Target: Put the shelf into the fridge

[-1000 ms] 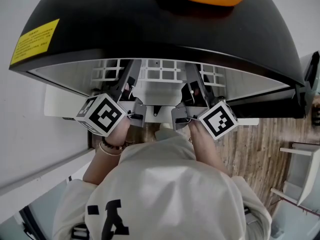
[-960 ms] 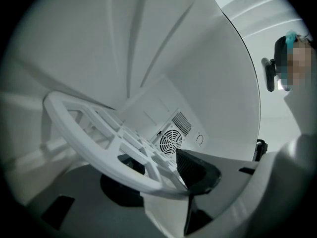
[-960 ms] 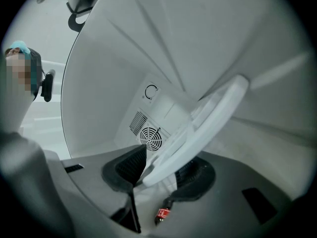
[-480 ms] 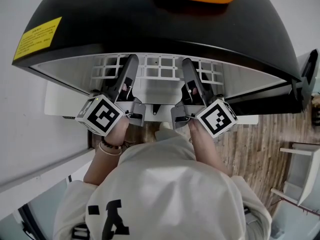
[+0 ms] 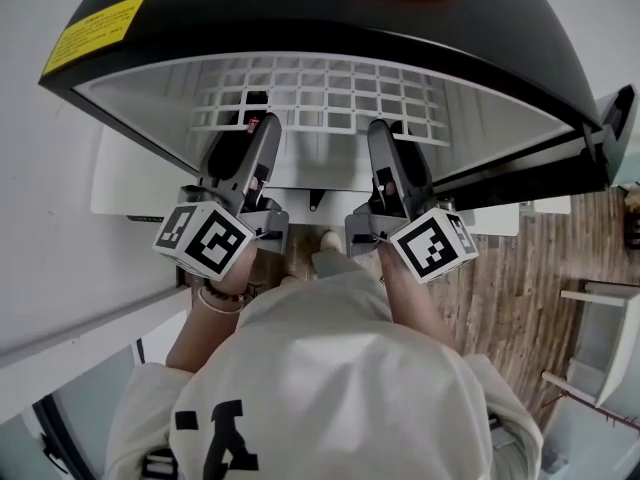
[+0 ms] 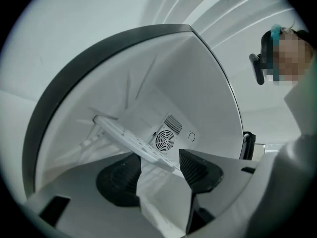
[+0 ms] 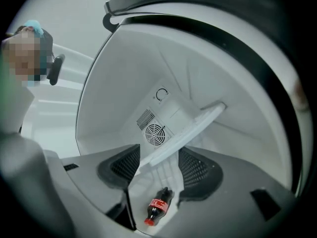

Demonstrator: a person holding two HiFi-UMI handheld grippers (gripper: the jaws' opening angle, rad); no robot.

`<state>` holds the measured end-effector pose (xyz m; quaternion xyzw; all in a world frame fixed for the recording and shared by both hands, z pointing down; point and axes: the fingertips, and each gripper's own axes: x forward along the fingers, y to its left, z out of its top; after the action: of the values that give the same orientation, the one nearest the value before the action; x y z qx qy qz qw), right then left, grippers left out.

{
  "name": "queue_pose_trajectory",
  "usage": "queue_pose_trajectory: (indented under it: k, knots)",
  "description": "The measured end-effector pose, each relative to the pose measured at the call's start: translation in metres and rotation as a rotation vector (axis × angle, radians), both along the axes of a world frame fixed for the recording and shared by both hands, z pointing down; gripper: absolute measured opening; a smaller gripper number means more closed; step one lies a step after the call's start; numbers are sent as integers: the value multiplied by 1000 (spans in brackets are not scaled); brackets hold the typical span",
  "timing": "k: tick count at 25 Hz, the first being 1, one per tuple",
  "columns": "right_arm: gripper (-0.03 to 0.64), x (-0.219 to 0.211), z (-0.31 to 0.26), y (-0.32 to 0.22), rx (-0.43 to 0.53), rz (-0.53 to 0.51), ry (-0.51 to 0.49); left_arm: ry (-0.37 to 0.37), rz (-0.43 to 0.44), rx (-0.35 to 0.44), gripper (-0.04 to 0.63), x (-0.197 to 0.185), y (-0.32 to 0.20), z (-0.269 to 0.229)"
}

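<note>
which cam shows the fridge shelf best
The head view. It looks down on the shelf inside the fridge, so the shelf's white grid of openings shows almost whole. The left gripper view and the right gripper view each catch it nearly edge-on, as a thin white slab slanting across the picture, and its grid is hard to make out.

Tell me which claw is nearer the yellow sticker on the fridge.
Left. The left claw sits below-right of the yellow sticker; the right claw lies farther right. Both are opening, with the shelf edge between their jaws.
</note>
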<state>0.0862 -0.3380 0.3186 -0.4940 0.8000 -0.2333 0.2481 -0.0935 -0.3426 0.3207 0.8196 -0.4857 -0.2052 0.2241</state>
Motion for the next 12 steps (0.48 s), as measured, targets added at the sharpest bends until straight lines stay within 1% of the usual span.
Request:
queue_pose_trajectory:
  k: [4, 8, 12]
  knots:
    - [244, 1, 9, 15, -40, 30, 15, -26, 1, -1, 229, 0, 13, 3]
    - [244, -5, 10, 31, -37, 32, 39, -73, 9, 9, 229, 2, 29, 3]
    - [244, -17, 10, 46, -42, 22, 42, -102, 14, 14, 229, 1, 46, 3]
